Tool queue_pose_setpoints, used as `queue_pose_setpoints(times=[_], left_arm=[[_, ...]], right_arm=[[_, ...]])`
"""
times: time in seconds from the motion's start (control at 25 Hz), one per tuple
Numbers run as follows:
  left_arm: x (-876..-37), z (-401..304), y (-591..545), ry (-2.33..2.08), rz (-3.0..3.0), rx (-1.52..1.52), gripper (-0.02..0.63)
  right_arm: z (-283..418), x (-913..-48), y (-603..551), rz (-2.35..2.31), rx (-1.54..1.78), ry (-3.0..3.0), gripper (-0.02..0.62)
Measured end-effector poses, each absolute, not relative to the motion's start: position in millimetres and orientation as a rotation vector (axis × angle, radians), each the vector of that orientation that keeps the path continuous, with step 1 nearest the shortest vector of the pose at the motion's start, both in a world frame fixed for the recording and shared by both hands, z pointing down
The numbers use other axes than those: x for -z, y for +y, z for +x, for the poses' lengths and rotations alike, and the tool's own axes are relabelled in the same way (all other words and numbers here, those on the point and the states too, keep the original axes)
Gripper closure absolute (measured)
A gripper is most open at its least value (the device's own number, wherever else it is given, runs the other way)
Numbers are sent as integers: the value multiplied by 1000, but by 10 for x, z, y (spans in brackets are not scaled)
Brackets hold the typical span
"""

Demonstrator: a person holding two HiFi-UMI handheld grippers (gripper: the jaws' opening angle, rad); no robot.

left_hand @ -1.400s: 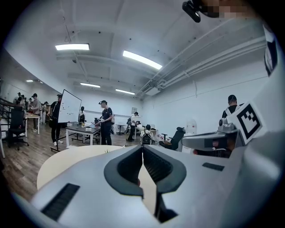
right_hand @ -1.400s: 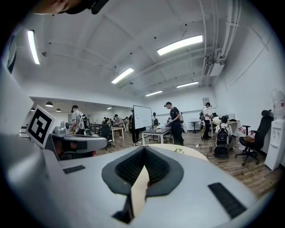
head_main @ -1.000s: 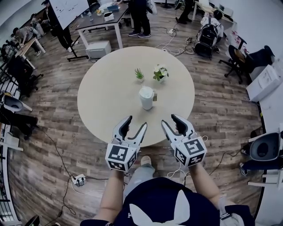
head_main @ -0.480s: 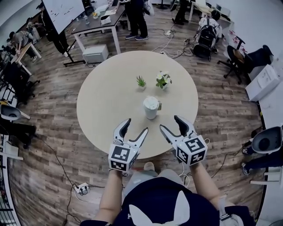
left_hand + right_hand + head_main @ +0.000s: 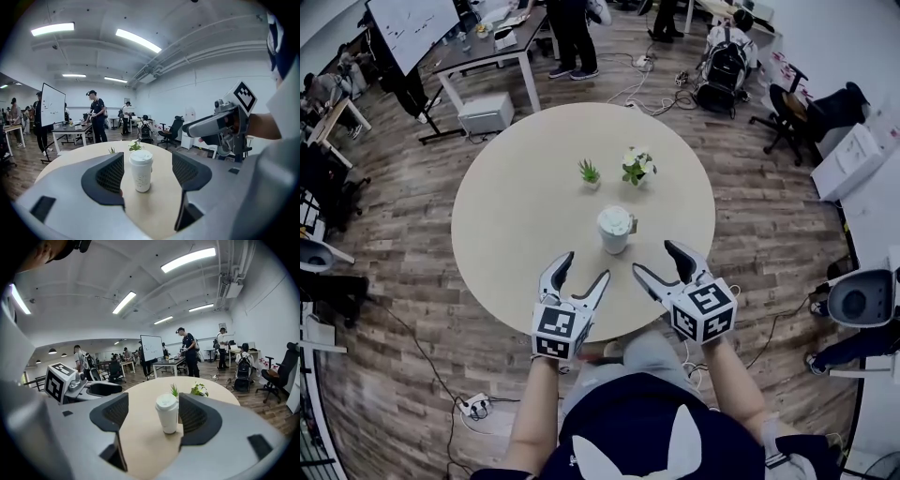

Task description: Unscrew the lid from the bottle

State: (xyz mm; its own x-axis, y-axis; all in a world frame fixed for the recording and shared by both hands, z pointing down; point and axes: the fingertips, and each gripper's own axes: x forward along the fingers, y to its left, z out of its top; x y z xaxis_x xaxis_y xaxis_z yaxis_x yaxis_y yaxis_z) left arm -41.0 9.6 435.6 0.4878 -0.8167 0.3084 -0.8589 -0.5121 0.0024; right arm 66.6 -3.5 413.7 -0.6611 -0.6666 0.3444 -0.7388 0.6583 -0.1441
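The white bottle (image 5: pixel 615 234), lid (image 5: pixel 615 220) on, stands upright mid-surface (image 5: pixel 516 206), with two small potted plants (image 5: pixel 590 172) just behind it and nothing in front. The left hand-held gripper (image 5: pixel 586 266) and right hand-held gripper (image 5: pixel 654 258), whose jaws have just been opening, stand wide and empty near the surface's edge. Each gripper view frames the bottle ahead between its jaws, untouched, with the other gripper alongside.

The table (image 5: pixel 525 206) has a smooth, matt, pale top; the floor (image 5: pixel 403 281) is grained wood planking. The bottle (image 5: pixel 615 242) looks matt white, faintly rough, under a smooth plastic-looking lid (image 5: pixel 614 220).
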Motion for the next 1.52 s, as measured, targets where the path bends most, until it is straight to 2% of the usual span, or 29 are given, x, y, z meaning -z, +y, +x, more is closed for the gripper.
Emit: queue_pose_setpoints(times=[0.32, 0.56, 1.0, 1.2, 1.52], left_arm=[[-4580, -405, -203, -1421, 2527, -460, 290], [-4814, -406, -432, -1383, 2500, -560, 275], [-5300, -302, -567, -1270, 2469, -691, 270], [-5501, -235, -650, -1189, 2465, -748, 270], [-5775, -171, -790, -1125, 2474, -855, 270]], right_arm=[[585, -4239, -290, 1041, -403, -2582, 278], [478, -4438, -500, 927, -422, -2528, 227], [315, -4703, -785, 853, -439, -2446, 225], [189, -4878, -907, 799, -459, -2410, 187], [42, -5068, -1106, 721, -453, -2365, 186]])
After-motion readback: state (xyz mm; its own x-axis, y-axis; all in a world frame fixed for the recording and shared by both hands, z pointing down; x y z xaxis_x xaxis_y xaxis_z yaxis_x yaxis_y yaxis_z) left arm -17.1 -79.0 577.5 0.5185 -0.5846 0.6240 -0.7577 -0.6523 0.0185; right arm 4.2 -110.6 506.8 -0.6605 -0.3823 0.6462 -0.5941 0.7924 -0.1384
